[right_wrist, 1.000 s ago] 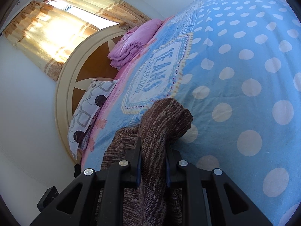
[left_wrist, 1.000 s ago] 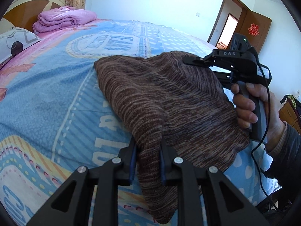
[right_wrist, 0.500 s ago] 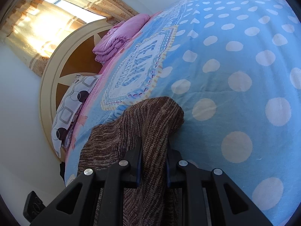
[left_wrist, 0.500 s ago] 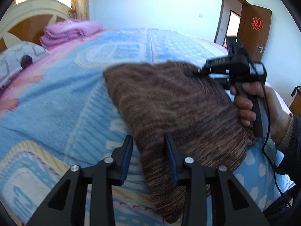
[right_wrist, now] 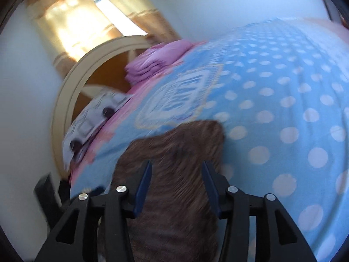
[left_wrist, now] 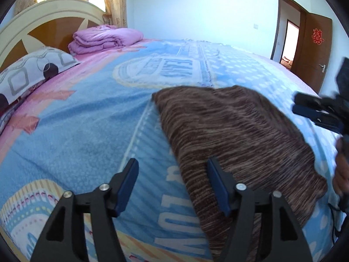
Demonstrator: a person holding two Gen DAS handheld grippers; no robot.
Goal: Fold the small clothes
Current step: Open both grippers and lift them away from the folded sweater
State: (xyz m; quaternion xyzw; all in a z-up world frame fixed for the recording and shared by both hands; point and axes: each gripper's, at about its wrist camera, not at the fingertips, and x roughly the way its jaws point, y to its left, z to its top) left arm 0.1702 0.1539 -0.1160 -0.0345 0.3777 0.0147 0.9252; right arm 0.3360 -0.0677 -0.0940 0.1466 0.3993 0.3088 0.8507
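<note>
While I look through the left wrist camera, I count one brown knitted garment (left_wrist: 235, 144) lying flat on the blue patterned bedspread (left_wrist: 87, 126), near the bed's front edge. My left gripper (left_wrist: 172, 174) has its jaws spread wide with nothing between them; its right finger (left_wrist: 216, 183) overlaps the garment's near-left edge, though I cannot tell whether it touches the cloth, and its left finger sits over bare bedspread. At the right edge I see my right gripper (left_wrist: 316, 113), blurred and cut off by the frame, apart from the garment's right side, with part of my right hand (left_wrist: 341, 170) below it. Further back I count one folded pink quilt (left_wrist: 104, 38), one patterned pillow (left_wrist: 28, 74), one headboard (left_wrist: 41, 30) and one open wooden door (left_wrist: 314, 48) carrying a red emblem.

Through the right wrist camera, everything is smeared by motion. One garment (right_wrist: 174, 157) shows here too, lying on the polka-dot part of the bedspread (right_wrist: 283, 100) and running down under the right gripper (right_wrist: 176, 181), whose jaws stand wide apart and grip nothing. The garment's lower end is hidden behind the gripper frame. The quilt (right_wrist: 157, 61), pillow (right_wrist: 93, 118) and headboard (right_wrist: 72, 91) appear once each, along with bright curtains (right_wrist: 72, 21); a dark shape at the lower left is too blurred to identify.
</note>
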